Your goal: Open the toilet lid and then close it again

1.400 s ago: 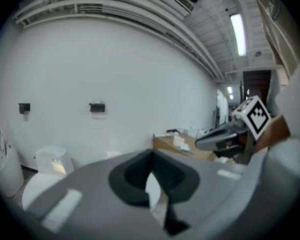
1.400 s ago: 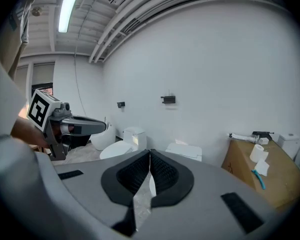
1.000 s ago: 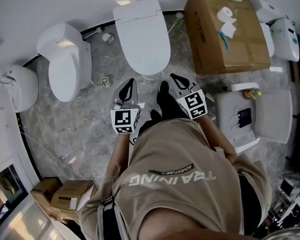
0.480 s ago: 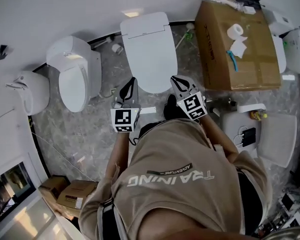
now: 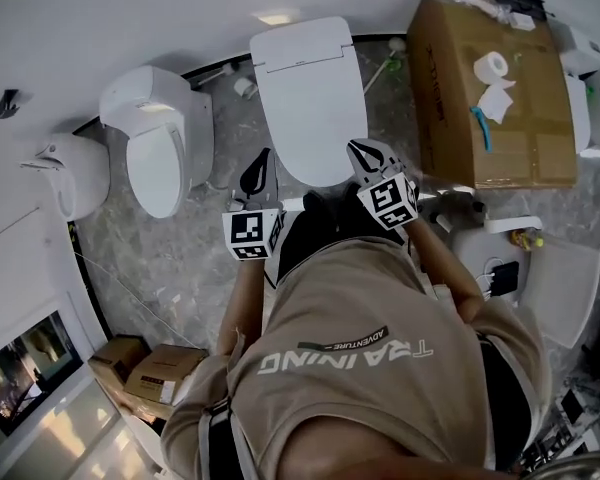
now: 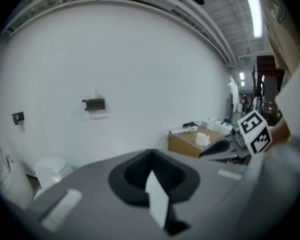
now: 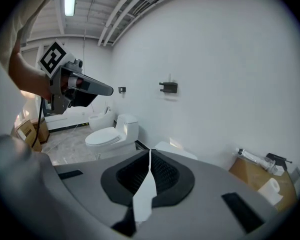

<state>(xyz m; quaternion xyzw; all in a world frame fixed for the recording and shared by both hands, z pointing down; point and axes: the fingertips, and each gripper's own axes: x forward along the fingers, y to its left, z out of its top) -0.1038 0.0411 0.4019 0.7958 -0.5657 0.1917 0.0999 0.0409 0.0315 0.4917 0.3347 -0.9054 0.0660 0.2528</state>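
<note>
Left gripper (image 5: pixel 263 161) & right gripper (image 5: pixel 358 149): jaws shut, nothing btwn. Person should prob. hook a tip under toilet lid (image 5: pixel 310 98) front edge, lift slow.

Left gripper view is soft throughout. The left gripper (image 6: pixel 151 174) fills the lower half with its grey body and hides the toilet entirely. In the right gripper view, the right gripper (image 7: pixel 150 155) leaves only a white sliver of the toilet (image 7: pixel 176 150) showing, and the cardboard box (image 7: pixel 260 176) is half hidden. In the head view, the person's torso (image 5: pixel 360 368) covers legs and floor. The small object (image 5: pixel 245 87) by the wall is too small to identify.
</note>
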